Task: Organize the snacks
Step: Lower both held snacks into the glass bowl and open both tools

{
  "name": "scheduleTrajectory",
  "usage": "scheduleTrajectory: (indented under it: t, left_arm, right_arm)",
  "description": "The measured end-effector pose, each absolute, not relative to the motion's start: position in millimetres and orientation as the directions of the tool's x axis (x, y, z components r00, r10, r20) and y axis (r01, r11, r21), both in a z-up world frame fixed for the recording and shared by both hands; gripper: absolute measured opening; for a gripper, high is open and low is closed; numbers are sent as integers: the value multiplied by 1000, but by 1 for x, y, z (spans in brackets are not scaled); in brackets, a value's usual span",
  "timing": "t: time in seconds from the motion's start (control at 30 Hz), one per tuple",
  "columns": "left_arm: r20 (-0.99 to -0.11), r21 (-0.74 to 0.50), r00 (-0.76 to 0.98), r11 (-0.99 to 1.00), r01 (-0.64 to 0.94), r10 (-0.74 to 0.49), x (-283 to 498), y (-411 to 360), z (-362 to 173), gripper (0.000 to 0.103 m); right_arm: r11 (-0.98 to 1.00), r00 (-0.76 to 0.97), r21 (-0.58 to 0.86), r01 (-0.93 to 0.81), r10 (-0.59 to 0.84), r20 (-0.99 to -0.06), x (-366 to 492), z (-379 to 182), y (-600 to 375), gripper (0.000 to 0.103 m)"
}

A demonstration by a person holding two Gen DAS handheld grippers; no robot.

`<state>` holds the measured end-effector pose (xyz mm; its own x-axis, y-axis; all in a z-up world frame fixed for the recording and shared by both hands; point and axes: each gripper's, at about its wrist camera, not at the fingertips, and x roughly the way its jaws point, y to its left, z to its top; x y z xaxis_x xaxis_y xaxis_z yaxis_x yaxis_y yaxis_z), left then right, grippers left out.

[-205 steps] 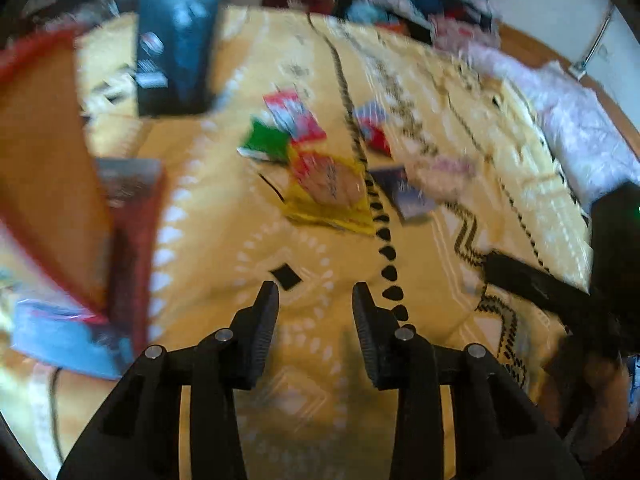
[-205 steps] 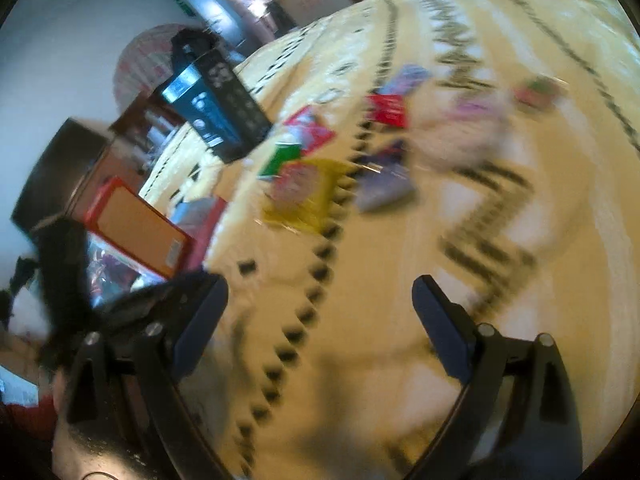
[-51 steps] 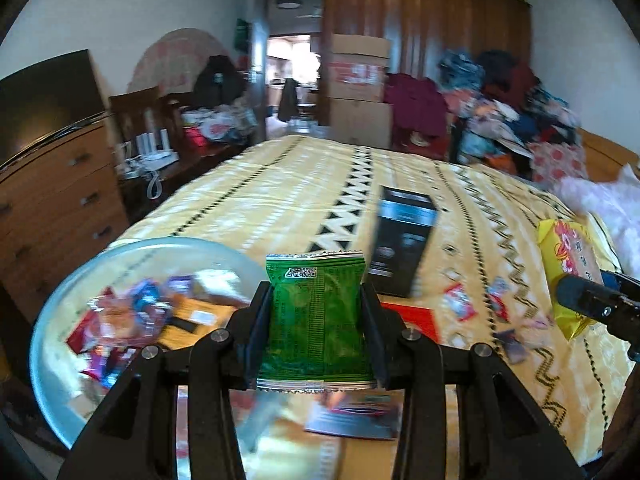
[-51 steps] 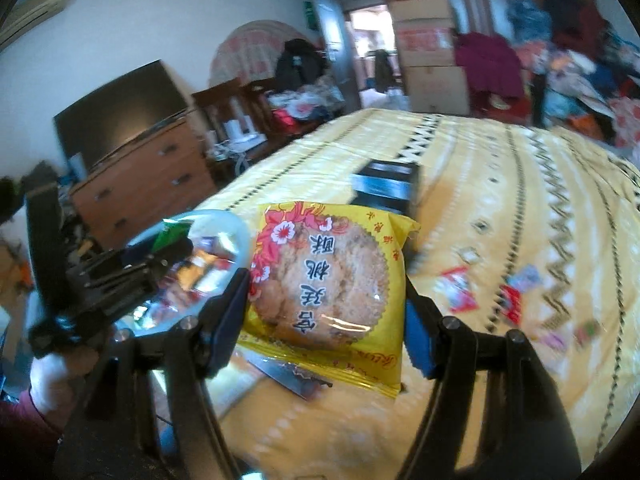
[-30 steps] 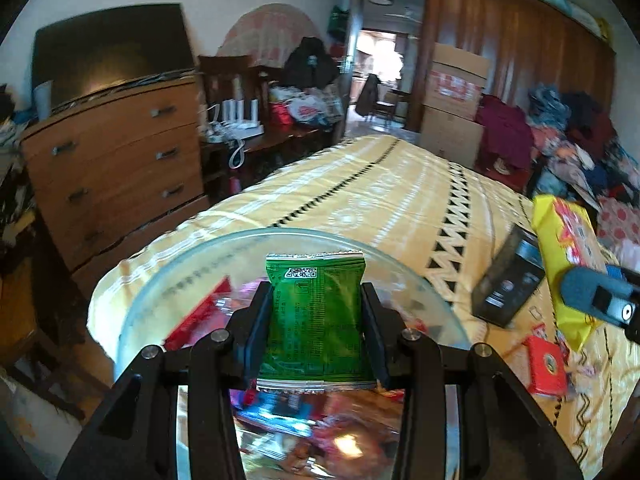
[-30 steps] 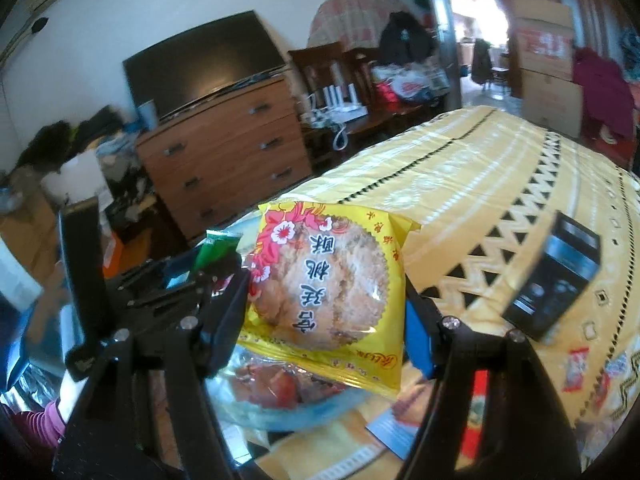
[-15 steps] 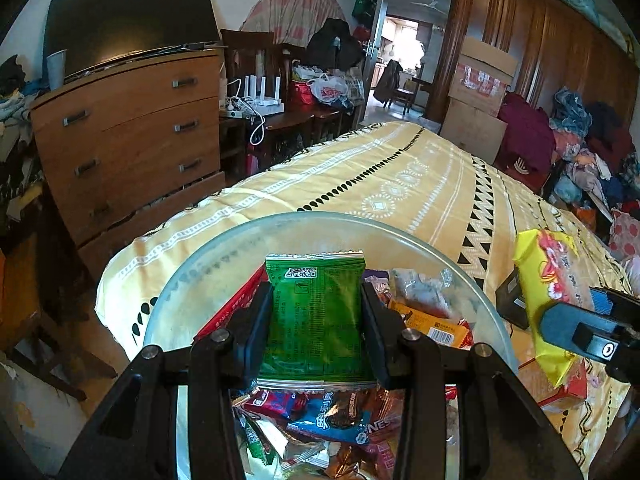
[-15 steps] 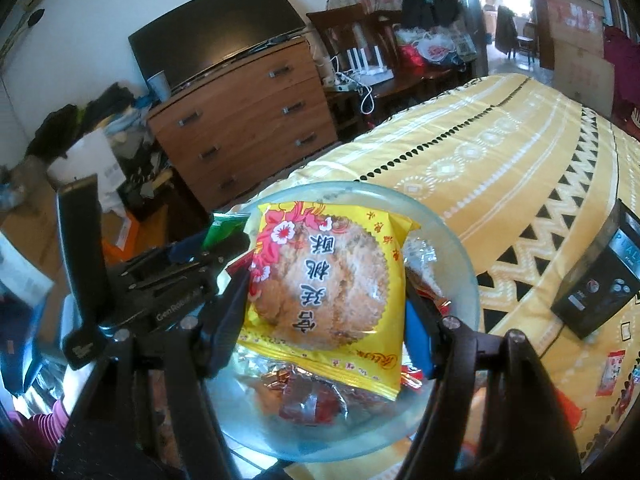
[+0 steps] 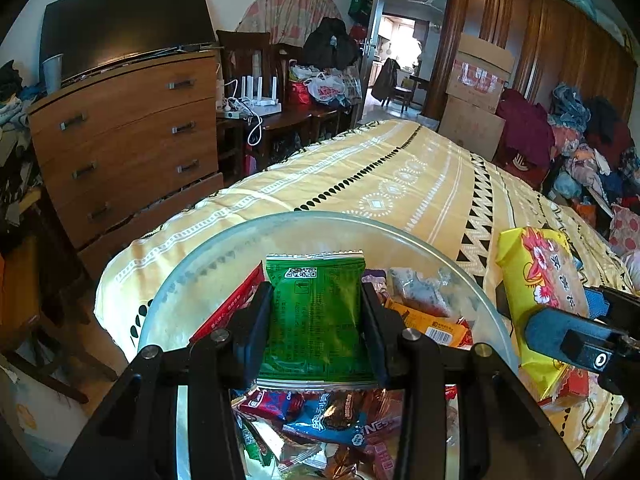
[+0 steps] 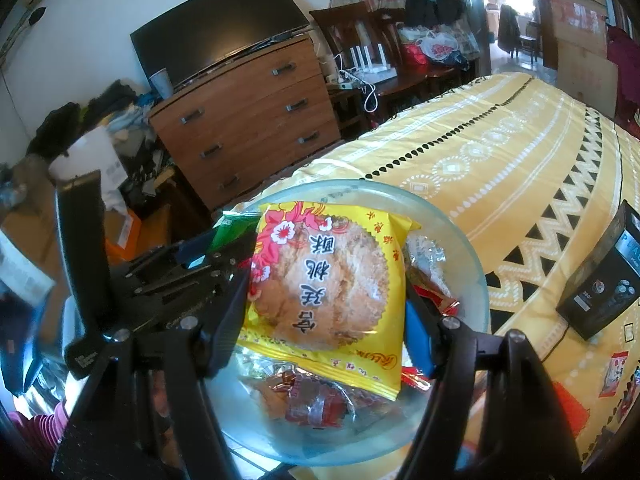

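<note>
My left gripper [image 9: 316, 312] is shut on a green snack packet [image 9: 316, 316] and holds it above a clear glass bowl [image 9: 192, 280] full of wrapped snacks. My right gripper [image 10: 326, 292] is shut on a yellow packet with a round walnut cookie [image 10: 324, 284], also above the bowl [image 10: 460, 240]. In the left wrist view the yellow packet [image 9: 540, 280] and right gripper show at the right. In the right wrist view the left gripper [image 10: 224, 248] sits at the left with the green packet's edge [image 10: 232, 228] showing.
The bowl stands at the near corner of a bed with a yellow patterned cover [image 9: 400, 184]. A black box [image 10: 604, 284] and small loose snacks [image 10: 612, 372] lie on the bed to the right. A wooden dresser [image 9: 128, 140] with a TV stands left.
Both grippers have moved closer over the bowl with their packets still held. The bowl now fills more of both views.
</note>
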<state>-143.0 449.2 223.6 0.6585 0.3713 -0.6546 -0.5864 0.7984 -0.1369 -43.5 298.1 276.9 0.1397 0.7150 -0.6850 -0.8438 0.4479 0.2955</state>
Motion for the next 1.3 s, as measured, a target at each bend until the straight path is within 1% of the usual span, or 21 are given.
scheduleTrajectory:
  t: [0.17,0.33,0.57,0.7,0.8,0.87,0.93,1.03,1.07,1.1,1.13,1.2,1.23,1.3]
  left_arm:
    - [-671,-130,645,799,-587,365,-141,450,220,44]
    - [-725,-104,600,807,-581,339,-133,451,204,44]
    - [-757,-98,571,809,-580,318,-131,449,187,44]
    - [-761,-100,563,799,-593,322,-131,452,183,45]
    - [-767,-108,557,793,-600,317,-131,455,181,51]
    - [-764,-109,559,789,-605,323,-133,454,182,58]
    - [-762,-108,557,783,-612,331,-134,455,183,65]
    - [-759,-109,556,776,-621,338,-136,456,184,68]
    - [-758,-110,555,771,-627,344,-137,455,185,69]
    - [-755,-108,555,769,-630,349,-138,455,187,69]
    - [-746,-108,562,768,-631,357,-140,453,190,69]
    - [-730,-100,574,773,-626,370,-142,447,196,71]
    - [-724,-98,579,776,-623,374,-142,444,198,73]
    - [-712,-97,591,781,-617,379,-142,438,204,73]
  right_arm:
    - [446,128,294,-845,704,-698,-44,271,303,70]
    - [447,92,300,-843,669,-738,-40,259,312,70]
    - [453,79,302,-838,650,-756,-41,246,314,70]
    - [454,73,314,-834,654,-753,-40,243,314,70]
    - [454,75,311,-835,654,-753,-41,243,315,70]
    - [454,72,314,-834,653,-754,-41,242,315,71]
    - [456,75,314,-833,654,-752,-42,242,313,73]
    - [465,94,305,-831,659,-747,-46,245,310,79]
    - [472,115,287,-834,656,-746,-48,247,308,84]
    - [481,146,260,-837,655,-741,-51,250,306,87]
    - [489,178,234,-840,656,-734,-55,254,302,88]
    - [499,225,198,-844,665,-712,-62,263,295,93]
    - [504,242,190,-843,669,-702,-64,266,292,94]
    - [519,280,170,-838,676,-682,-68,274,284,96]
